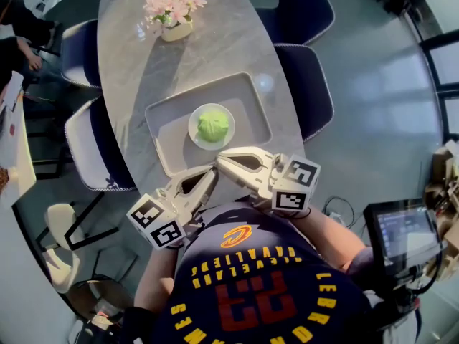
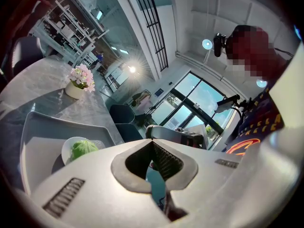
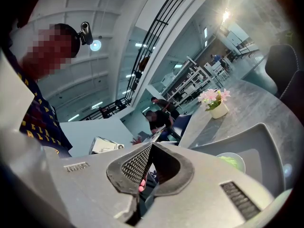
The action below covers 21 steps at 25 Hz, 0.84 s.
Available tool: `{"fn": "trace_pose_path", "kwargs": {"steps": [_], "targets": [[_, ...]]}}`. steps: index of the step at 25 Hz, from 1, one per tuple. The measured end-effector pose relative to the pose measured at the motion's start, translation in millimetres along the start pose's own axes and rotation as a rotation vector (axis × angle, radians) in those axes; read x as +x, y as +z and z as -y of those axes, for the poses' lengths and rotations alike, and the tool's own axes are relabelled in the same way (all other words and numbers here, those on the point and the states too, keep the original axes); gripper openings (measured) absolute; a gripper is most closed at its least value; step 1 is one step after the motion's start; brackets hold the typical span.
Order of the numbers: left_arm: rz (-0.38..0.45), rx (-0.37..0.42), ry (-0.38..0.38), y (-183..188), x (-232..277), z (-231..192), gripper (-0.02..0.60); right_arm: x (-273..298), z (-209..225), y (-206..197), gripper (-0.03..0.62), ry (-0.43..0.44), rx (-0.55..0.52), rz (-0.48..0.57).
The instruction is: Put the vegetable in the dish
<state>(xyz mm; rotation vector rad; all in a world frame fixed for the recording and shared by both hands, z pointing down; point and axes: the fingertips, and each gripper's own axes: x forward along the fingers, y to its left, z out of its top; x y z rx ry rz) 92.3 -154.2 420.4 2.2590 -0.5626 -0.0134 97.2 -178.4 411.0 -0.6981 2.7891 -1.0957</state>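
A long grey table (image 1: 125, 63) with a veined, stone-like top and rounded ends runs from the near edge of the scene to the far end. On its near half lies a shallow grey rectangular tray (image 1: 247, 99), set slightly askew and reaching close to the table's right edge. At the far end, well apart from the tray, stands a small pale pot of pink flowers (image 1: 174, 29).

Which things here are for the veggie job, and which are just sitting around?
For the job: green leafy vegetable, already in the small dish; left gripper and right gripper, both shut and empty.
Just around: grey tray under the dish, flower pot, chairs.
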Motion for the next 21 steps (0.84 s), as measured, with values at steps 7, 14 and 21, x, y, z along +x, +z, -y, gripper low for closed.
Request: {"fn": "trace_pose_path", "kwargs": {"steps": [7, 14, 21], "targets": [[-0.002, -0.003, 0.003, -0.7, -0.1, -0.5, 0.0, -1.0, 0.9, 0.1, 0.005, -0.005, 0.0, -0.001], [0.0, -0.005, 0.006, -1.5, -0.6, -1.4, 0.0, -1.5, 2.5, -3.2, 0.005, -0.008, 0.01, -0.002], [-0.003, -0.006, 0.006, -3.5, -0.9, -3.1, 0.0, -2.4, 4.2, -8.7, 0.005, -0.012, 0.02, -0.002]]}}
